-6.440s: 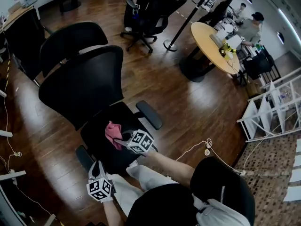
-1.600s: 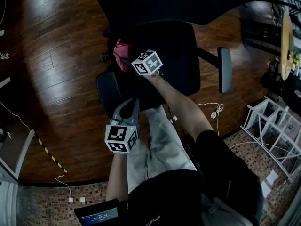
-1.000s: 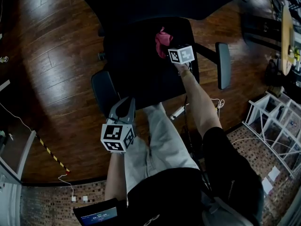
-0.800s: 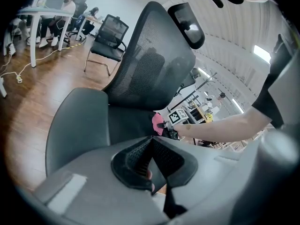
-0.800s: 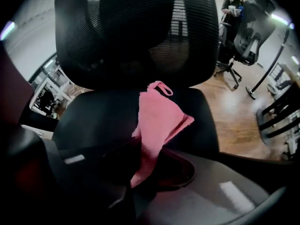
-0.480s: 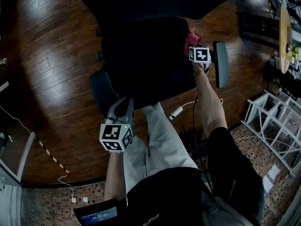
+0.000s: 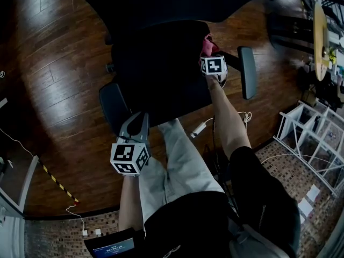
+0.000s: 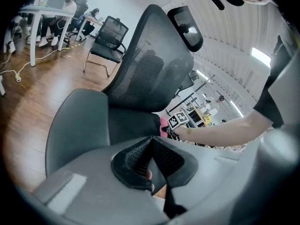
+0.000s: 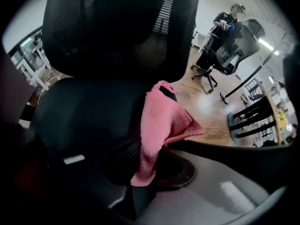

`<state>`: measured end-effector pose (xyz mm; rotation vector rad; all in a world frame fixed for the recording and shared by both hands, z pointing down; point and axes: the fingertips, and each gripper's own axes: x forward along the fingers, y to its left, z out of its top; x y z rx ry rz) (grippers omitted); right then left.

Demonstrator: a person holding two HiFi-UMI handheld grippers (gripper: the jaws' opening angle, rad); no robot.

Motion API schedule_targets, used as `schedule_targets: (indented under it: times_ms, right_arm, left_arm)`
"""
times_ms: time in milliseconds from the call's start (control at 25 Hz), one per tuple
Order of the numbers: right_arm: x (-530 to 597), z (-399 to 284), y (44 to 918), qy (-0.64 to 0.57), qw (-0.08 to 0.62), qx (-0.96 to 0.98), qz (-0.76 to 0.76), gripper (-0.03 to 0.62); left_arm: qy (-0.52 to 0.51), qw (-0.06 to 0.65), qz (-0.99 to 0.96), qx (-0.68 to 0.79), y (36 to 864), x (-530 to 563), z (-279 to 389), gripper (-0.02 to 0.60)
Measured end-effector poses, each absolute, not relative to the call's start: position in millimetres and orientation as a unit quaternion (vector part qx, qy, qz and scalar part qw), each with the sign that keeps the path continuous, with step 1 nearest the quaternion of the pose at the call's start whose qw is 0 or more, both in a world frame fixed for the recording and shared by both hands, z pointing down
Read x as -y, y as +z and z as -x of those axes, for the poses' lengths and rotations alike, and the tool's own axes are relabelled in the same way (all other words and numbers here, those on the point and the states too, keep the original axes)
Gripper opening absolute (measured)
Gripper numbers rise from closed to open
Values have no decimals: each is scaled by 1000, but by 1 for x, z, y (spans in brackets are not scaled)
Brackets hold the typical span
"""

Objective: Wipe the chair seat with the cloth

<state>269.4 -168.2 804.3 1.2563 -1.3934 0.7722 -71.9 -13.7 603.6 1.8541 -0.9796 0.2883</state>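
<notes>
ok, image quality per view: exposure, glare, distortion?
Head view: underexposed, black office-chair seat nearly featureless, sheen on brown wood floor. Left gripper view: bright, heavy fisheye bend. Right gripper view: dim, but pink terry cloth reads sharp.

One black chair (image 7: 161,74) with two armrests, left armrest (image 7: 114,106) and right armrest (image 7: 246,71); one pink cloth (image 7: 207,44); two grippers, left gripper (image 7: 141,116) and right gripper (image 7: 209,54); one round table (image 7: 321,36); one white rack (image 7: 302,138); one second chair (image 8: 108,37) in the left gripper view; one person (image 9: 224,23) in the right gripper view
</notes>
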Motion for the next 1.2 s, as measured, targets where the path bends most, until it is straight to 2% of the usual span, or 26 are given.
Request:
schedule_targets:
  times_ms: [240,440,640,920,1040,1200]
  right_arm:
    - [156,-184,824,342,507,629,-480,64]
    - [136,-88,832,358,480,683,-417,64]
    - [117,20,821,378,424,748,-344,64]
    - [97,125,791,424,338,803,-247,64]
    - [82,144,789,424,337,814,-209,64]
    - [88,121,797,433,333,804,-235,64]
  left_arm:
    - [109,486,-766,406,602,15,73,-6]
    - [104,489,-764,408,603,11,76,-6]
    - [98,492,-765,404,602,0,80,-6]
    - [94,497,-761,406,601,-9,88,-6]
    - [97,495,-761,408,601,-13,88,-6]
    - [97,493,-760,413,601,-13,89,-6]
